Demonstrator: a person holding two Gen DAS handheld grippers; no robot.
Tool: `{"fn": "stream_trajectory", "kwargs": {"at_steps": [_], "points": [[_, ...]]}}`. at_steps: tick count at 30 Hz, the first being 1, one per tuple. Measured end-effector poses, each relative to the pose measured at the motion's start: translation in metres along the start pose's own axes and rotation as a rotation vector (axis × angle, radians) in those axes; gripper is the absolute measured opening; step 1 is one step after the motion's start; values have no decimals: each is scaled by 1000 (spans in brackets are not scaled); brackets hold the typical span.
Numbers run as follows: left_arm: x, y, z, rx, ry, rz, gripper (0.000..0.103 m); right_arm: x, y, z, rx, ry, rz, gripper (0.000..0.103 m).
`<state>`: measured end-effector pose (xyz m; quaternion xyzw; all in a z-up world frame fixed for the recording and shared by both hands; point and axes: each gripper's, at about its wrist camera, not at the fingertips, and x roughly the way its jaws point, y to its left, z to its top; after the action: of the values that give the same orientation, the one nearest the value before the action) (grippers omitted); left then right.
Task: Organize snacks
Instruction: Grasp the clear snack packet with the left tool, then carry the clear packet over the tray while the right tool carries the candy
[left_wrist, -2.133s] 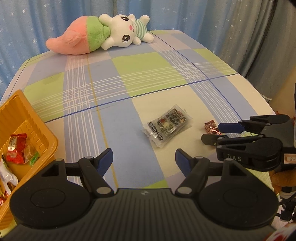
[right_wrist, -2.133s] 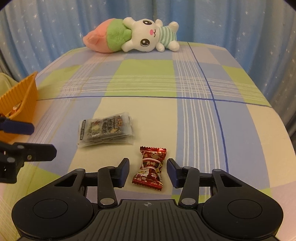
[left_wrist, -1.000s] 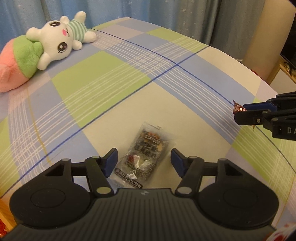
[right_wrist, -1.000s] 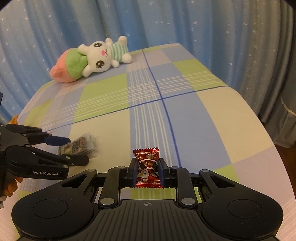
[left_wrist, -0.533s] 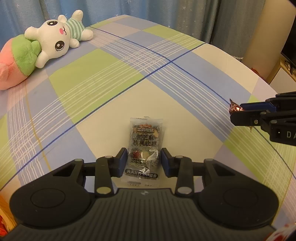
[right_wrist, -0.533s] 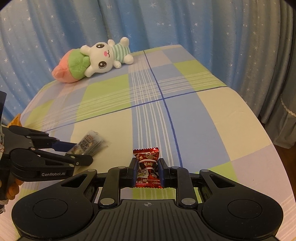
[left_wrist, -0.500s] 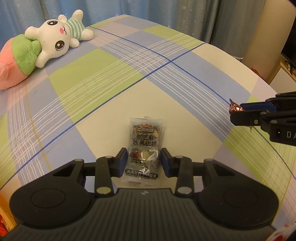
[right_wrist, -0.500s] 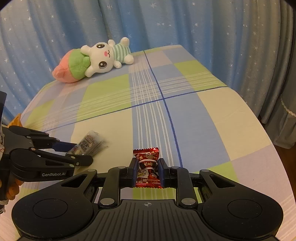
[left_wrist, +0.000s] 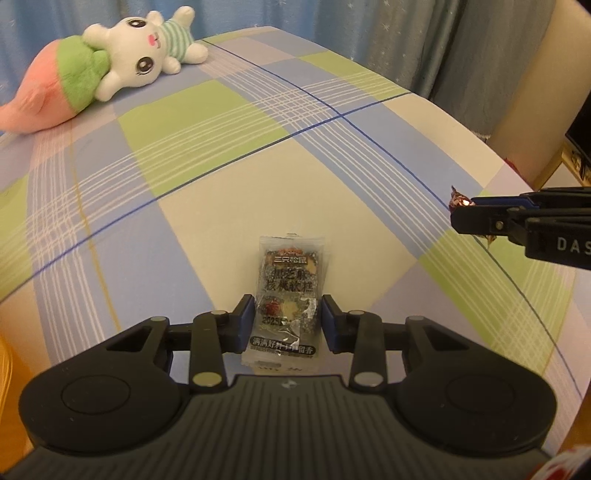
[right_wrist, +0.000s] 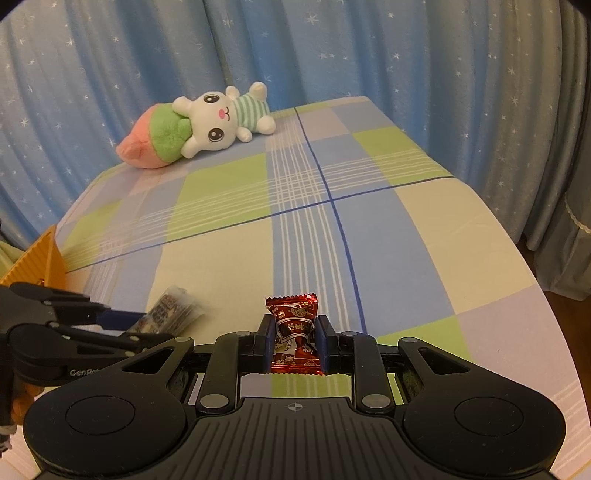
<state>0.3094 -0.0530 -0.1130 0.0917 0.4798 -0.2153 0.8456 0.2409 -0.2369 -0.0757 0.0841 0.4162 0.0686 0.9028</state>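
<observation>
— What has the left hand-held gripper (left_wrist: 288, 325) got?

— A clear packet of dark snack (left_wrist: 290, 295), pinched by its sides between the two blue pads. The packet stands up ahead of the fingers, its top end pointing away from the hand, with the checked surface (left_wrist: 229, 155) behind it.

— And the right hand-held gripper (right_wrist: 294, 345)?

— Closed tight on a red wrapped candy (right_wrist: 294, 334). The pads press its middle and the crimped top sticks out past the fingertips. From the left side you only see a bit of shiny foil at the tip of that gripper.

— Where are they relative to each other?

— The packet is off to the left of the right gripper and slightly ahead of it. Further left, beyond the left one, an orange basket (right_wrist: 40, 254) shows at the edge.

— Anything else?

— A plush rabbit (right_wrist: 207, 125) lies far ahead of both grippers, against the blue starry curtain (right_wrist: 332, 48).
</observation>
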Motion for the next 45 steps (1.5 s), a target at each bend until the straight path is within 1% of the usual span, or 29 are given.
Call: {"fn": "stream_trajectory", "kwargs": {"at_steps": [9,13,18,24,33,38,45], "points": [[-51,7,-25,-100,-66,14,34,-10,20,-2,-40,-11,61,24],[-79,14,-38,-150,-103,36,34,-12,37,-2,-66,-13,102,24],[-114,31,-56,-220,-149,76,34,-11,66,-2,-97,-9,173,24],[-152,59,-81,-315,-188,147,34,-5,114,0,-148,15,285,24],[-199,113,-114,-448,-226,267,34,18,203,2,-236,51,434,24],[-213,140,-123,-489,-238,311,34,33,249,6,-277,56,481,24],[-217,179,-122,-528,-246,344,34,60,297,24,-311,49,500,24]]}}
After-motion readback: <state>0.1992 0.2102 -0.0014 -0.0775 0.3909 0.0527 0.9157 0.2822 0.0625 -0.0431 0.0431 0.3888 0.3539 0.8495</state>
